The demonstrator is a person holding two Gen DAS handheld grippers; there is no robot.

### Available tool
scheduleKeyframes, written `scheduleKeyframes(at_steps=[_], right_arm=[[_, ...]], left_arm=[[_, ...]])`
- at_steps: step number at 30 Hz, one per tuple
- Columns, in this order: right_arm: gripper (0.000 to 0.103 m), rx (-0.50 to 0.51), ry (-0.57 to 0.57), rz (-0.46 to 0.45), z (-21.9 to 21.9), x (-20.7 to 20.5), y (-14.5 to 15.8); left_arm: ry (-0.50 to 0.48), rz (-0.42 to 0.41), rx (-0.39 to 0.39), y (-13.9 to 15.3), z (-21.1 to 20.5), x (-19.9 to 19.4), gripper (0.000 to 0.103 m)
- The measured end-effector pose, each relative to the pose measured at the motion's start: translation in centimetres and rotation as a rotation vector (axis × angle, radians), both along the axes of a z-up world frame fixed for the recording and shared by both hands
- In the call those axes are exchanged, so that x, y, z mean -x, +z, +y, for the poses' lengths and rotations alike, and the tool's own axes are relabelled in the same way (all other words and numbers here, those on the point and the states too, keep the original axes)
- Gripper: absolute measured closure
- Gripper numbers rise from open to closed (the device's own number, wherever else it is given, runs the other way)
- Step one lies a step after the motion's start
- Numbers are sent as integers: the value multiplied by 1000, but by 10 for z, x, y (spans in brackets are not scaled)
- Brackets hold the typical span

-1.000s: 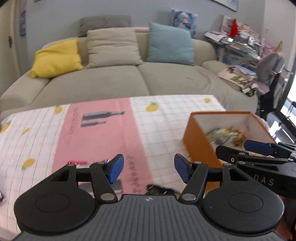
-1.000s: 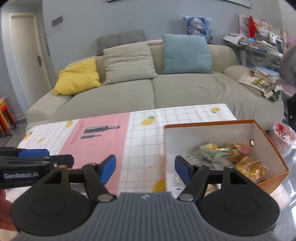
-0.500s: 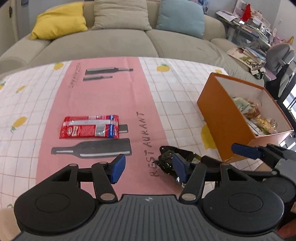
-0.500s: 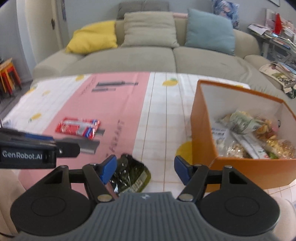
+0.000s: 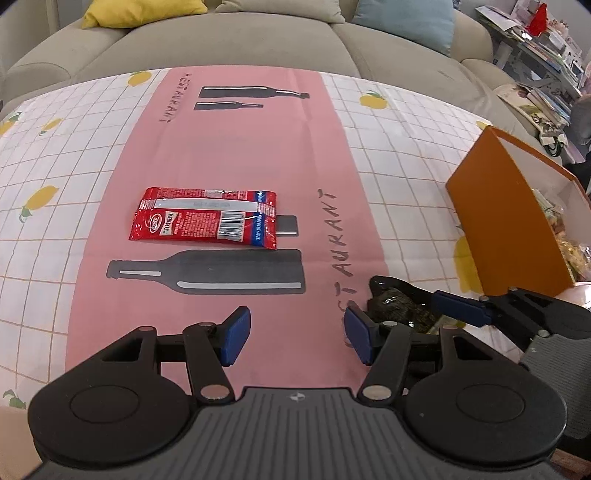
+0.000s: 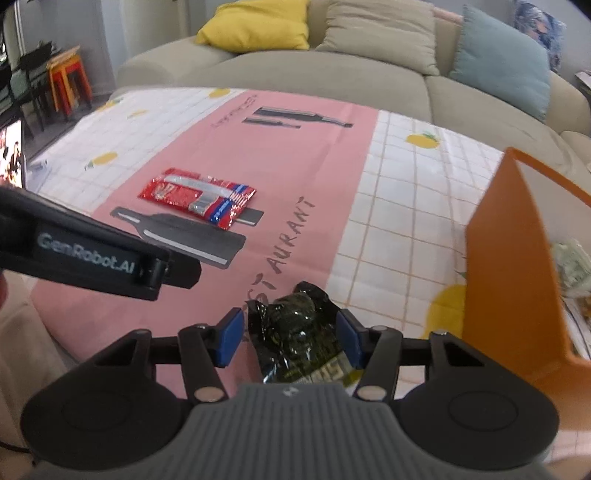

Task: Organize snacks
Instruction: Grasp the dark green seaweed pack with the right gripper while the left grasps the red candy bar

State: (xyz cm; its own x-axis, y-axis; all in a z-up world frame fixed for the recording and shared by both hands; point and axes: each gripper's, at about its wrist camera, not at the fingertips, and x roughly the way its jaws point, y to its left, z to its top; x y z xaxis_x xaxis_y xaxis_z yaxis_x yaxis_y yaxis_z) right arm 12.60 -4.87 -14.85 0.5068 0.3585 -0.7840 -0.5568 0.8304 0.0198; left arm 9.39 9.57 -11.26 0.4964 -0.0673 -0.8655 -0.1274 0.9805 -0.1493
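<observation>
A red snack packet (image 5: 205, 218) lies flat on the pink strip of the tablecloth; it also shows in the right wrist view (image 6: 197, 197). A dark green snack packet (image 6: 295, 332) lies near the table's front edge, between the open jaws of my right gripper (image 6: 288, 341), which is not closed on it. The same packet (image 5: 393, 304) shows in the left wrist view. My left gripper (image 5: 297, 341) is open and empty, low over the cloth in front of the red packet. An orange box (image 5: 509, 218) with several snacks inside stands at the right (image 6: 513, 258).
A beige sofa (image 5: 229, 40) with yellow (image 6: 258, 24), beige and teal cushions runs behind the table. Cluttered shelves (image 5: 535, 48) stand at the far right. Coloured stools (image 6: 68, 83) stand at the far left.
Both grippers have tilted down and dropped toward the table. The right gripper has closed in over the dark green packet, which now lies between its jaws. The red packet looms larger.
</observation>
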Motion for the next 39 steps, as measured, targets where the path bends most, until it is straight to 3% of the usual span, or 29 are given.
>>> scheduleKeyframes(at_steps=[6,9,13,19,22,24,32,34,39], right_arm=[[50,39,16,22,13,-12,-18],[63,67,-1,13,14,-14,-25],[64,54,-8,16,10,-19,-27],[64,56,-53,19,4,-39,-27],[64,36,-68,37,-1,-46,-26],[63,22,-79,49,-3,-47,-26],[63,8,-76,53,-5,-47,-27],[63,1,-81,58,-6,-48,-27],[62,-4,-87,62,-6,-48,-27]], left_arm=[[6,17,-1,-12,6,-7,34],[2,17,-9,-17,7,-11,34],[-11,-12,-39,-21,7,-17,34],[-112,-82,-123,-19,3,-34,34],[-180,-91,-122,-20,10,-48,34],[-225,-74,-126,-24,16,-56,34],[-418,0,-328,-34,30,-73,33],[-410,28,-372,-40,35,-79,33],[-358,35,-352,-46,47,-92,30]])
